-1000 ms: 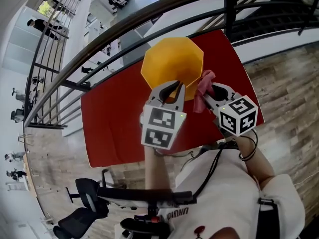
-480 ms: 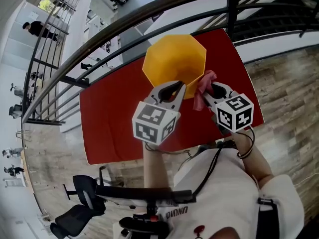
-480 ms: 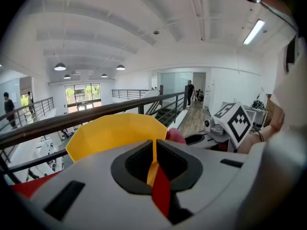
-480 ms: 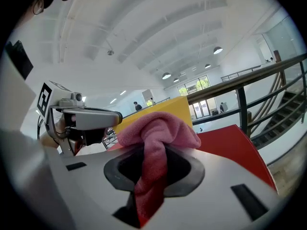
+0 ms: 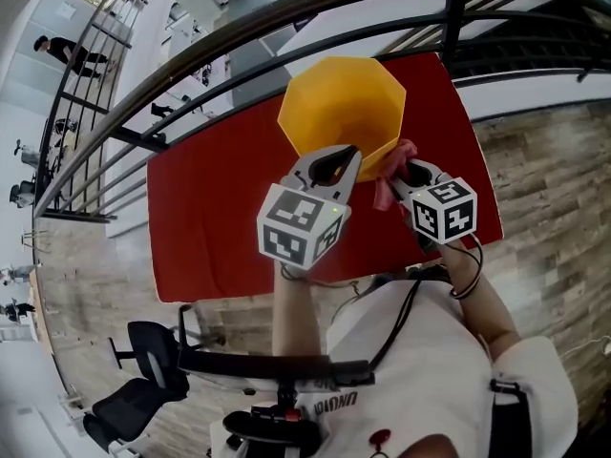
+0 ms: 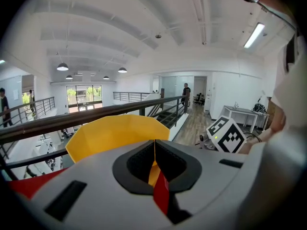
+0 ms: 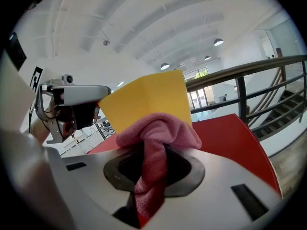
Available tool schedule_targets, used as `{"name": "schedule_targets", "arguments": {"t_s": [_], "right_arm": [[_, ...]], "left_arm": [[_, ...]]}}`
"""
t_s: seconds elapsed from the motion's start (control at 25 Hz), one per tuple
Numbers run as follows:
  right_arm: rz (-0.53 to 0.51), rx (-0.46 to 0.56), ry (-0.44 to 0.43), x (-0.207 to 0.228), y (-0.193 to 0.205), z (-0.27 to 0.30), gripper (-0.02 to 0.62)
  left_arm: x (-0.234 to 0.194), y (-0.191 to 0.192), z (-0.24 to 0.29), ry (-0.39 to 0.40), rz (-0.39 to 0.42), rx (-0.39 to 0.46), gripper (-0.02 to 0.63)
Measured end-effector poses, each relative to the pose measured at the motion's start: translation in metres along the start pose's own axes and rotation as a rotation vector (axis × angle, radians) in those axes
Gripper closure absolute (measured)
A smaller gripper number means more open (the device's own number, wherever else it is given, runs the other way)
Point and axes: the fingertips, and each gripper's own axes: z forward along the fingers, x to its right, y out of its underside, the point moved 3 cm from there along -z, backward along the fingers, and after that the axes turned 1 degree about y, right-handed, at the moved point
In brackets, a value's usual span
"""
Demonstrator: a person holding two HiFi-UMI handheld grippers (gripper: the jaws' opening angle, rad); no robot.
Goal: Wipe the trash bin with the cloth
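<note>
**One gripper steadies the bin, the other brings the cloth.**

The yellow eight-sided plastic trash bin [image 5: 339,103] stands near the far edge of the flat red table top [image 5: 210,218]. The left gripper [image 5: 336,160] is pinched tight on the bin's thin near rim, most likely so the bin cannot slide. The right gripper [image 5: 409,170] is squeezed onto the bunched pink cloth [image 7: 158,138], which looks pressed against the bin's right outer side, ready to rub.
</note>
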Motion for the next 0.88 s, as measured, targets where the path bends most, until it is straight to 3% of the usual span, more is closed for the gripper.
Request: {"name": "schedule_targets", "arguments": {"t_s": [0.88], "right_arm": [[-0.004,-0.297,0.062,0.04,0.093,0.064,0.496]], "left_arm": [[-0.001,0.002,0.003,-0.027,0.002,0.029,0.602]]}}
